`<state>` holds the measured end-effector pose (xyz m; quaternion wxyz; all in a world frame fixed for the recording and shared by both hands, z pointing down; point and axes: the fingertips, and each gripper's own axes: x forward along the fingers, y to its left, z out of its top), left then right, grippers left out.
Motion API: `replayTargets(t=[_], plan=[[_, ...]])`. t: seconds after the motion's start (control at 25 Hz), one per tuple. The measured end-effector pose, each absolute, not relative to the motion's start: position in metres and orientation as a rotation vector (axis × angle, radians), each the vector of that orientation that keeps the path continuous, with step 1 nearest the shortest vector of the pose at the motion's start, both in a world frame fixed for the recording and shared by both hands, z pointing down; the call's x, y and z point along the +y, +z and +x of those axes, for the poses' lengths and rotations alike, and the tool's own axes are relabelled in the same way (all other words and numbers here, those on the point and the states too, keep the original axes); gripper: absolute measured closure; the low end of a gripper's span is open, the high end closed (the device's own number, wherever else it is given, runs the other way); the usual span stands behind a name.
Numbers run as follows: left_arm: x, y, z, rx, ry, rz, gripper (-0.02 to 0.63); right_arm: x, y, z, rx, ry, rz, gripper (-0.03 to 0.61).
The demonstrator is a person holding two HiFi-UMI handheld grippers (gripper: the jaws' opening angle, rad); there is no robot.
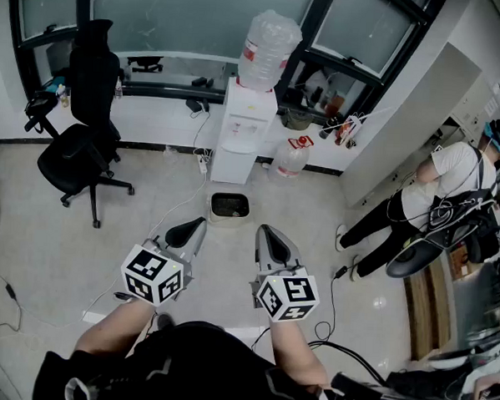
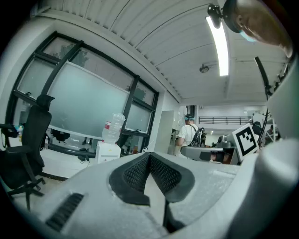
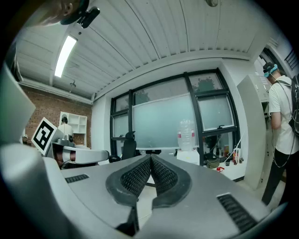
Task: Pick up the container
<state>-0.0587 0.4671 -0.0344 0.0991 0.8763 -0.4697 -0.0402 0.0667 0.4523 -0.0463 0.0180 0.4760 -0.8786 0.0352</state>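
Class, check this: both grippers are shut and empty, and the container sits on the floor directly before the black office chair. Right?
No. In the head view the container sits on the floor directly before the white water dispenser; the black office chair stands at the left. The rest holds.
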Motion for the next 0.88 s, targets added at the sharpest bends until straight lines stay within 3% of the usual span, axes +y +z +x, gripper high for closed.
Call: replayTargets(t=[0.88], plan=[[0.464, -0.036, -0.086, -1.401, -0.149, 2.570, 0.607, 0.445, -0.051, 0.058, -2.716, 0.098, 1.544, 0.571]])
